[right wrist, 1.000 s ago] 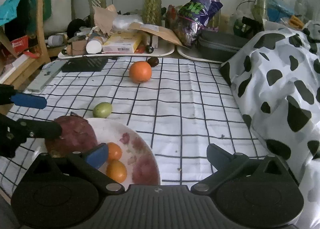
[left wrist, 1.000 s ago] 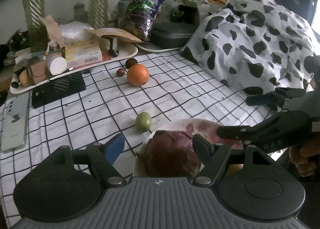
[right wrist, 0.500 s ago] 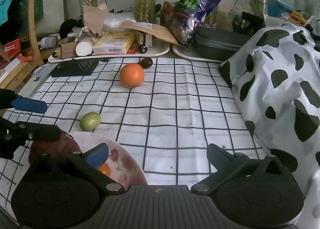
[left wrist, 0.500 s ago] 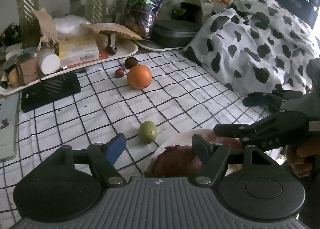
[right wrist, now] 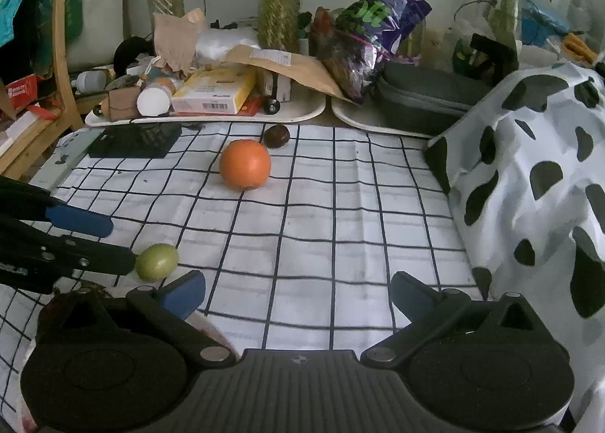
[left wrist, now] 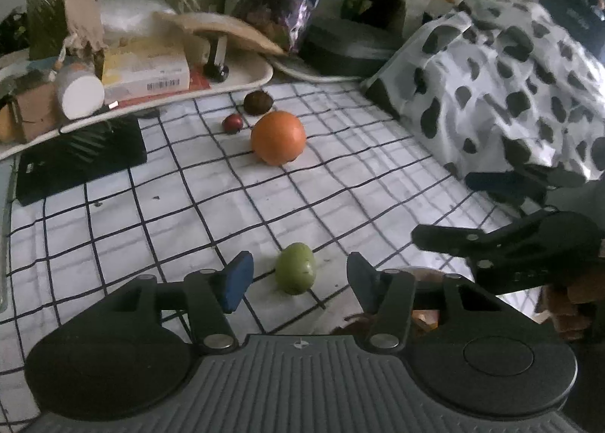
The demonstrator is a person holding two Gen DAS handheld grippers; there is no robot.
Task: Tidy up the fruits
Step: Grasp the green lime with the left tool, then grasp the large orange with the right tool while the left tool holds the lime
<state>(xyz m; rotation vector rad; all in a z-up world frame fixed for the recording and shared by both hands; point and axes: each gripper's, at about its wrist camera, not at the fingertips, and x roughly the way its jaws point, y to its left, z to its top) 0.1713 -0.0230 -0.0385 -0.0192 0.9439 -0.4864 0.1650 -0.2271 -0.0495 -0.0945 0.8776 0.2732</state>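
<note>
A small green fruit [left wrist: 295, 272] lies on the checked cloth between the open fingers of my left gripper [left wrist: 298, 278]; it also shows in the right wrist view [right wrist: 156, 261]. An orange [left wrist: 278, 137] sits farther back, with a dark brown fruit [left wrist: 258, 102] and a small red fruit [left wrist: 231, 123] behind it. The orange [right wrist: 245, 164] and brown fruit [right wrist: 276, 136] show in the right view too. My right gripper [right wrist: 297, 293] is open and empty over bare cloth. The plate [left wrist: 419, 272] with a purple fruit is mostly hidden under the grippers.
White trays [right wrist: 302, 113] crowded with boxes, jars and bags line the back edge. A black flat object [right wrist: 134, 138] lies at back left. A cow-print cloth [right wrist: 537, 176] covers something bulky on the right. Plant vases stand behind.
Both grippers have moved forward, away from the plate. The left gripper has come up around the green fruit; the plate has slid almost out of both views.
</note>
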